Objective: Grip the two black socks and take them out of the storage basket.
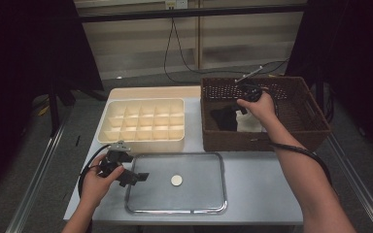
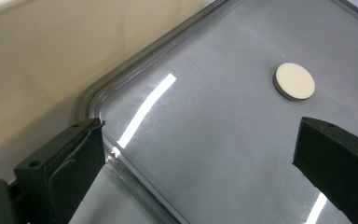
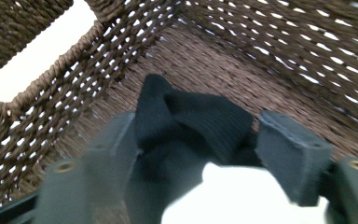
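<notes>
Here the right gripper (image 3: 196, 154) reaches into the wicker basket (image 1: 311, 128), jaws apart around the black knitted cloth (image 3: 193, 119), not yet pinching; next it should close. The left gripper (image 2: 196, 154) hovers agape over the metal tray (image 1: 194, 209)

Black left gripper (image 1: 143, 176) with grey plate at twelve o'clock; black cables trail from both; arms bare.

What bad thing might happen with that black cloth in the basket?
The right gripper stands open around the black cloth, not pinching it, so the cloth may slip free when lifted. The white cloth lies right beside it and might get grabbed too. The fingers could snag the basket weave.
</notes>
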`<state>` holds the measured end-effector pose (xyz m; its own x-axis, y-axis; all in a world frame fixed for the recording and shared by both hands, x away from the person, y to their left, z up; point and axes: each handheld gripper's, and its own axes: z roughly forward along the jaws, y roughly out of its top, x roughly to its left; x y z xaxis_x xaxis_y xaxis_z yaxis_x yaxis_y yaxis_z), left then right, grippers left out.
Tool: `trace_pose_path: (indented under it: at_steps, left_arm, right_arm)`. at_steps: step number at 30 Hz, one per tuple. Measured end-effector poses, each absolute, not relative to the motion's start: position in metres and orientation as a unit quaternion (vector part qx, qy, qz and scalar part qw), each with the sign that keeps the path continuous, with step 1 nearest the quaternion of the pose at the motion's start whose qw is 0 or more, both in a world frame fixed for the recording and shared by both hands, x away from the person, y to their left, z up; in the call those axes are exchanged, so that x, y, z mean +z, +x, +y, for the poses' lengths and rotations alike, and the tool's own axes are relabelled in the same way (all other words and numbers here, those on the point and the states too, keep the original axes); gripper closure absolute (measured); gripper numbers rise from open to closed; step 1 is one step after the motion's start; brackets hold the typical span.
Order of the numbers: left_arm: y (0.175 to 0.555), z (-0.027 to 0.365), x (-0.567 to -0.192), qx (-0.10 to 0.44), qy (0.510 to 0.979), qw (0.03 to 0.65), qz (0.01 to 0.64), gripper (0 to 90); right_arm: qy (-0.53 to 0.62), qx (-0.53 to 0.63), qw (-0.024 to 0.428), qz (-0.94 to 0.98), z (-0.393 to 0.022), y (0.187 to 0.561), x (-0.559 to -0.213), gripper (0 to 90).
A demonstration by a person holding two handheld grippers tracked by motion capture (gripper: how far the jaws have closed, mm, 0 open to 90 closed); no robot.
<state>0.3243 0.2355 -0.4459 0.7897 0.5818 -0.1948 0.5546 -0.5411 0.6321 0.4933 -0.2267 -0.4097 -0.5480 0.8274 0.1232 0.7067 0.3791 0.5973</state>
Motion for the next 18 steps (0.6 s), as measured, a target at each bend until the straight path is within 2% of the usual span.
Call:
trace_pose_path:
  at_steps: [2, 13, 18]
  left_arm:
    - [0.324, 0.236, -0.446, 0.019, 0.877, 0.352, 0.326, 1.9]
    - [0.323, 0.240, -0.444, 0.024, 0.875, 0.353, 0.330, 1.9]
    - [0.322, 0.241, -0.443, 0.025, 0.875, 0.353, 0.330, 1.9]
  right_arm:
    - [0.465, 0.303, 0.099, 0.826, -0.223, 0.496, -0.413, 24.0]
    - [0.447, 0.299, 0.082, 0.839, -0.205, 0.508, -0.425, 25.7]
    - [0.436, 0.277, 0.078, 0.853, -0.199, 0.509, -0.430, 37.3]
